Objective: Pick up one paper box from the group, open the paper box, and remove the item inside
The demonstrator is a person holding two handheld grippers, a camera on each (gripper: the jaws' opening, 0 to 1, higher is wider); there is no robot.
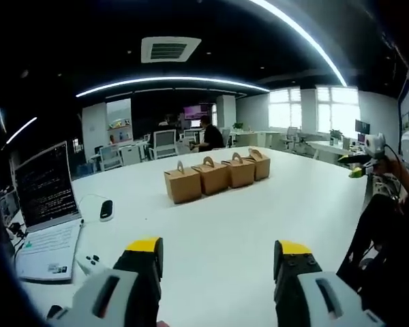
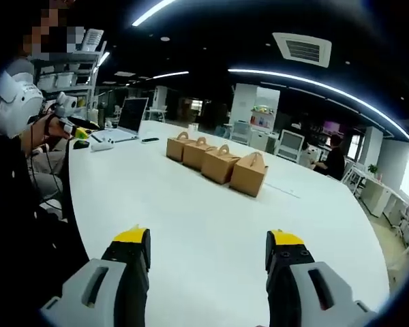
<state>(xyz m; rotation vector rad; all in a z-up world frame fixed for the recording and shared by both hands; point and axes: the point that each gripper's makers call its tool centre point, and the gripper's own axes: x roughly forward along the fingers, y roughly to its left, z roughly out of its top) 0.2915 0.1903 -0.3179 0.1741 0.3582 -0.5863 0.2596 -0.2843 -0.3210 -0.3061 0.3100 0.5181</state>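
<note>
Several brown paper boxes with carry handles stand in a row on the white table (image 1: 259, 225). In the left gripper view the nearest box (image 1: 183, 184) is at the row's left end. In the right gripper view the nearest box (image 2: 249, 174) is at the row's right end. My left gripper (image 1: 219, 249) is open above the table's near edge, well short of the boxes, holding nothing. My right gripper (image 2: 208, 240) is also open and bare, well back from the row. The right gripper (image 1: 363, 162) also appears at the far right, in a person's hand.
An open laptop (image 1: 44, 197) sits at the table's left end with a dark mouse (image 1: 106, 209) and a small white remote (image 1: 90, 261) beside it. Office chairs and a seated person (image 1: 208, 135) are beyond the table. A person's body (image 2: 20, 204) stands close at the left.
</note>
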